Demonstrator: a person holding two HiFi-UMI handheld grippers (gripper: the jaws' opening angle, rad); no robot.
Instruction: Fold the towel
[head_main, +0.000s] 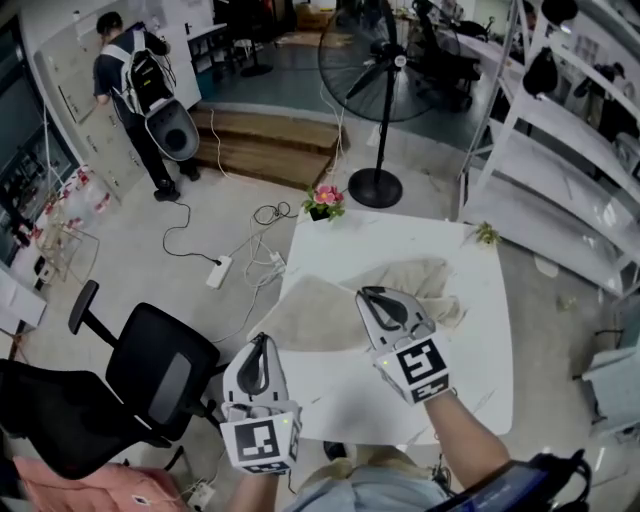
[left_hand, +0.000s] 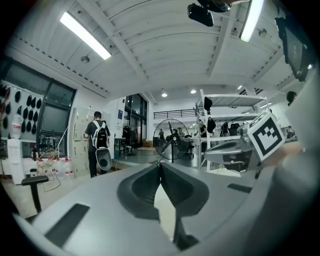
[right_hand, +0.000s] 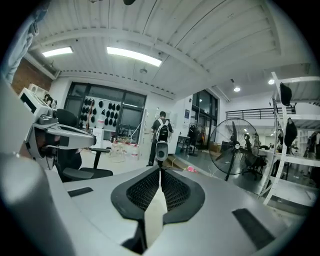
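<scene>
A beige towel (head_main: 318, 316) lies rumpled across the middle of the white table (head_main: 400, 240), one part bunched toward the right. My right gripper (head_main: 369, 292) hovers over the towel's middle, pointing away from me. Its jaws meet at the tips with nothing between them, as the right gripper view shows (right_hand: 160, 170). My left gripper (head_main: 262, 339) sits at the table's near left edge, just short of the towel's left corner. It is shut and empty as well (left_hand: 160, 164). Neither gripper view shows the towel.
A black office chair (head_main: 160, 375) stands left of the table. A pot of pink flowers (head_main: 323, 202) and a small plant (head_main: 487, 234) sit at the far corners. Beyond are a standing fan (head_main: 375, 60), white shelving (head_main: 560, 130), floor cables (head_main: 218, 270) and a person (head_main: 140, 90).
</scene>
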